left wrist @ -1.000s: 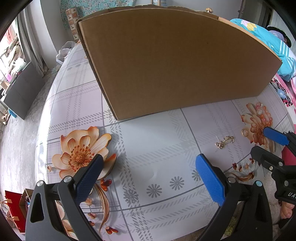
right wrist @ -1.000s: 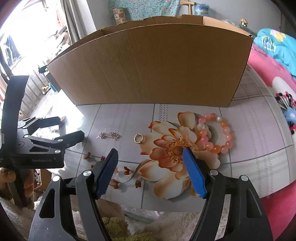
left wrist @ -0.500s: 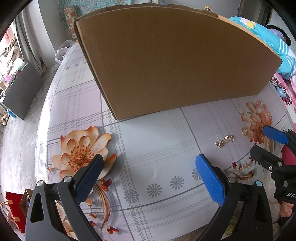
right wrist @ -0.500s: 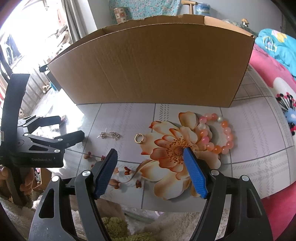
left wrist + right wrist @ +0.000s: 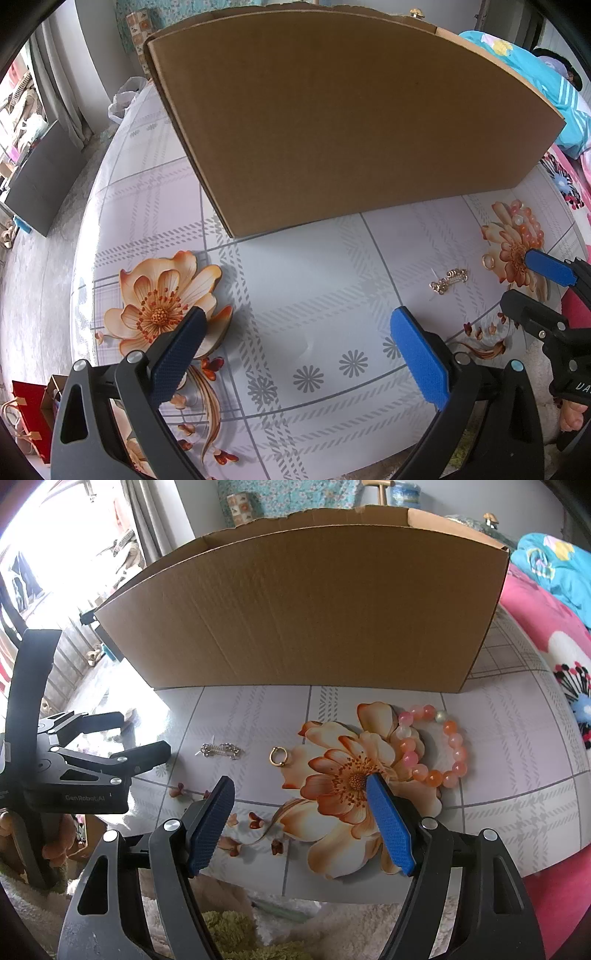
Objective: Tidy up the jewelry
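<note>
1. Left wrist view: your left hand-held gripper [image 5: 295,349] hangs over the bench [image 5: 303,295] with its blue pads spread wide and nothing between them, only the flowered cover below.
2. Same view: the big cardboard box [image 5: 351,122] stands on the bench beyond the gripper, its plain side facing you.
3. Same view, at the right: a small chain [image 5: 448,280] lies on the bench, well to the right of your left gripper's right pad. Further right sits a gold ring [image 5: 488,261], and past it the bead bracelet [image 5: 530,229] on a printed flower.
4. Same view, right edge: your right hand-held gripper [image 5: 532,278] comes in near the ring, one blue pad showing, jaws apart.
5. Right wrist view: your right hand-held gripper [image 5: 301,814] is spread wide and pinches nothing; its pads frame the printed orange flower on the bench [image 5: 517,805].
6. Same view: the chain [image 5: 221,750] lies beyond the left pad, the ring [image 5: 277,756] just to its right at the flower's edge, and the bead bracelet [image 5: 432,746] further right, partly over the petals. All three rest on the bench in front of the cardboard box [image 5: 314,609], apart from each other.
7. Same view, left side: your left hand-held gripper [image 5: 144,738] shows from the side, black fingers apart, its tips near the chain but not touching it.
</note>
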A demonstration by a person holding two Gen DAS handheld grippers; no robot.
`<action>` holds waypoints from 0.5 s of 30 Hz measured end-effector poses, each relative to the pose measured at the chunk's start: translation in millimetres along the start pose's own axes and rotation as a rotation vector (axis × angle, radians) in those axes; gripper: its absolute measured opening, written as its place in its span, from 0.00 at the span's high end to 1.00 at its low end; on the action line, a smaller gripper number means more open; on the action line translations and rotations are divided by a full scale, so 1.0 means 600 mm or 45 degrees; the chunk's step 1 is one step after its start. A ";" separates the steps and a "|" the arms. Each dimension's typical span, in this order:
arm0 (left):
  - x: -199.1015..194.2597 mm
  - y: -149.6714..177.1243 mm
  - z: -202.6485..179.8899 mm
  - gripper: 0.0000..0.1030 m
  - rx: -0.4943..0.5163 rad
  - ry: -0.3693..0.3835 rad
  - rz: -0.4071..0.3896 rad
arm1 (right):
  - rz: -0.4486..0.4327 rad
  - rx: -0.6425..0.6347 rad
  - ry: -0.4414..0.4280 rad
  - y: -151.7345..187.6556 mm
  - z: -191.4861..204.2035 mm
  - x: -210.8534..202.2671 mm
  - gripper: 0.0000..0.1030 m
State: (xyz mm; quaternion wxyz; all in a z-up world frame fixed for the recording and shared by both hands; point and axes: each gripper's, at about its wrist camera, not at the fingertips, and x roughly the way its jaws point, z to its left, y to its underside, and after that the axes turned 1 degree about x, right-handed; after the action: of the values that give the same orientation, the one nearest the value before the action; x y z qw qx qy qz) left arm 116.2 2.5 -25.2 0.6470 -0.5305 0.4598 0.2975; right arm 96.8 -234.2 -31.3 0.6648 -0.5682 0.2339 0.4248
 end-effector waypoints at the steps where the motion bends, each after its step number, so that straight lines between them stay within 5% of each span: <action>1: 0.001 0.000 0.000 0.05 -0.001 0.000 0.002 | 0.000 0.000 -0.001 0.000 0.000 0.000 0.32; 15: -0.007 0.005 -0.002 0.05 0.022 -0.001 -0.011 | -0.014 0.009 -0.028 0.001 -0.006 -0.005 0.32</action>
State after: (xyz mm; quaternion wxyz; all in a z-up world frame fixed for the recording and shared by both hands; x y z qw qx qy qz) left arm 111.6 2.5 -22.7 0.6529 -0.5268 0.4598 0.2910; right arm 95.3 -238.4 -29.9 0.6716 -0.5624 0.2252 0.4265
